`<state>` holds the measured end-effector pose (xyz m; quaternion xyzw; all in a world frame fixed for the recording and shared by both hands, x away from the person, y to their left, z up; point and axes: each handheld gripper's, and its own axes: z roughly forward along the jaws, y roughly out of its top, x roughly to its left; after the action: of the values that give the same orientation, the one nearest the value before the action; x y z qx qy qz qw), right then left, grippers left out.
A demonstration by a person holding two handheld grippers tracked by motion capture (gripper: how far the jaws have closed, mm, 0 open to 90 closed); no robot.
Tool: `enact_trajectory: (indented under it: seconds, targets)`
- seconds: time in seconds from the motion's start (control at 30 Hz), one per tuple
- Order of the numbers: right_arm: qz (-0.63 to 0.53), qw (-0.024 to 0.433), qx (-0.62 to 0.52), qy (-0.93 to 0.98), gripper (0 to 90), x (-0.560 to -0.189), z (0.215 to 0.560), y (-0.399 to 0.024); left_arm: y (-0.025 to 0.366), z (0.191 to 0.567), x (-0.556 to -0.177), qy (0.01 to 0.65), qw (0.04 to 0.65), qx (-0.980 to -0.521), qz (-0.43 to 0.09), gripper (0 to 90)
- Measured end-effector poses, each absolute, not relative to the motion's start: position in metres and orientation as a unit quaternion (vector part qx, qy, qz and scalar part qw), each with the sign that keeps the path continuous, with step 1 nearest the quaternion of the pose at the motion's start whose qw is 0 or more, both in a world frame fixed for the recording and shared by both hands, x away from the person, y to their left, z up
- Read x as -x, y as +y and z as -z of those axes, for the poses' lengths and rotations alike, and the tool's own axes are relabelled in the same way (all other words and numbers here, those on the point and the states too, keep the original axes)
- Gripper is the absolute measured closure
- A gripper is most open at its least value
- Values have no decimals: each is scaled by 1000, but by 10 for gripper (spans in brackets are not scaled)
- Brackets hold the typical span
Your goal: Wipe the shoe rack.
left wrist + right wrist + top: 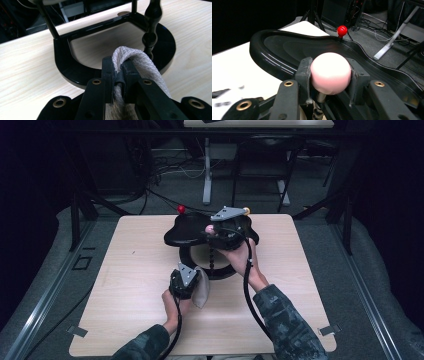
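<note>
I keep the right gripper [329,75] with its fingers clamped on the pink knob [330,72] above the black stand [207,265], steadying the black tray [287,50] on top so it cannot wobble. My left gripper [117,75] has its fingers pinched tight on a folded white cloth [135,62], just in front of the stand's base on the surface [125,285], ready for wiping it, I judge.

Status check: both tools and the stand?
Left tool shut on white cloth, near stand base. Right tool shut on pink knob over black tray. Nothing blocking.
</note>
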<state>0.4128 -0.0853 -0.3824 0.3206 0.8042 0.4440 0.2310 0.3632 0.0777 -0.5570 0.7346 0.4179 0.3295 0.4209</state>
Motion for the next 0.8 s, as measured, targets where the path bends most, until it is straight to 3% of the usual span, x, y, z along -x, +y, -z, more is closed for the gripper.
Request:
enact_trajectory:
  seconds: [0.47,0.8]
  targets:
    - [-447,217,-315,809,602,-414,381,-89,57,579,-380,439,404,-746,-295,825]
    - [-444,209,-309,815,602,-414,380,-91,70,577,-390,454,395,-744,-291,827]
